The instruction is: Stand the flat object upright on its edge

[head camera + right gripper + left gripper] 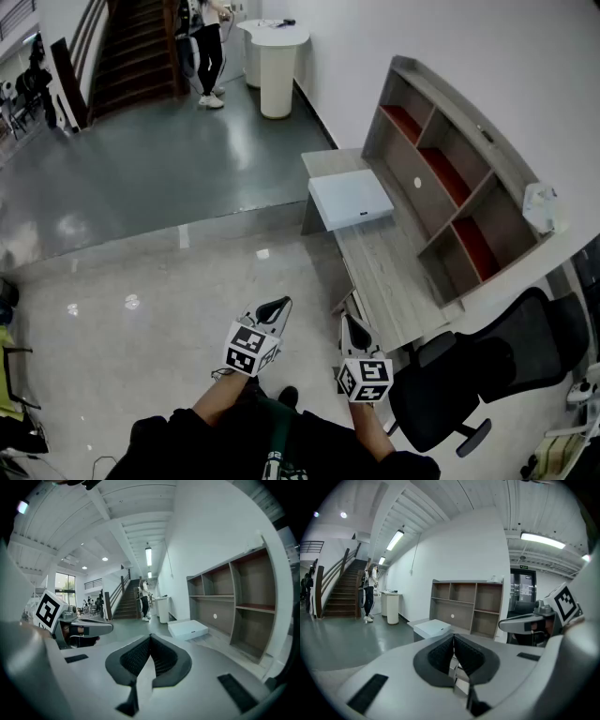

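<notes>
Head view. The left gripper (275, 307) and right gripper (351, 324) are level with each other above the floor (141, 309), beside the near end of the desk (384, 272). In each gripper's own view we see the ribbed pads pressed together with nothing between them: both are clenched and empty.

The box (351, 199), white and flat, lies on its broad face at the far end of the desk, well apart from both grippers. We cannot tell whether its left side overhangs the desk edge. A small dark mark on its near side is too small to read. In the left gripper view the jaws cover the box's lower right corner.

The shelf (441, 187) stands along the desk's right side. Some compartments show red inner faces, and none shows any contents from this angle. A pale item (541, 207) on the shelf's top is too indistinct for us to name.

The right gripper hides the near corner of the desk. The chair (469, 375) stands just beside that corner, its base partly out of sight. The holder's sleeves (178, 441) are cut off by the bottom edge.

Far off, a person (208, 47) stands between the stairs (131, 47) and a white pedestal (277, 66), cut off above the waist by the top edge.
</notes>
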A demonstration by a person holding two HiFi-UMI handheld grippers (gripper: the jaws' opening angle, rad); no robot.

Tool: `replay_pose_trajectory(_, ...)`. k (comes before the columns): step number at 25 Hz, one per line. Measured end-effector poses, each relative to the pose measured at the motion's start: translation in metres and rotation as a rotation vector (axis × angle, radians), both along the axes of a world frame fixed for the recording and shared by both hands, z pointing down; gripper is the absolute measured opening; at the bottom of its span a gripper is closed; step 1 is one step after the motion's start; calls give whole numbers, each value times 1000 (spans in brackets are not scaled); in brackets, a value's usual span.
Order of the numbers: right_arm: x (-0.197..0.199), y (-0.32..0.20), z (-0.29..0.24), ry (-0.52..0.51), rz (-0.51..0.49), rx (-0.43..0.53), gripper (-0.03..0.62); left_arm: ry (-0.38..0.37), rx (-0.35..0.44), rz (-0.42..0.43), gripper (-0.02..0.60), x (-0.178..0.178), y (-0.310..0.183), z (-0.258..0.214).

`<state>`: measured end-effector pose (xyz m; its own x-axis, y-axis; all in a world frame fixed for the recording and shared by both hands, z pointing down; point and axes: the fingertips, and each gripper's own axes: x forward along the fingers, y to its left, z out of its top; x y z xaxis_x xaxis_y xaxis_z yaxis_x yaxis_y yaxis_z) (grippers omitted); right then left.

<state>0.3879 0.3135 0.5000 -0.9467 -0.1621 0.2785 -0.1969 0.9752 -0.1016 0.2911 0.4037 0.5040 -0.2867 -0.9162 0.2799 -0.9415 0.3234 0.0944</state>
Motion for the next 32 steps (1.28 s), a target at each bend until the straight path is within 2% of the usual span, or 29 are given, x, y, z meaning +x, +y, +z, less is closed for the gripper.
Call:
replay_pose_trajectory(3,5,10,-4,-34,-22,-10,35,-4,1,6,12,4,8,-3)
replay_pose_trajectory(13,5,8,-13,-61,-5,19,35,-6,20,-22,12,-2,25,-8)
replay_pose_trajectory(32,-3,5,-3,-43,-40,-10,35,3,8,-34,12,-11,22,-4)
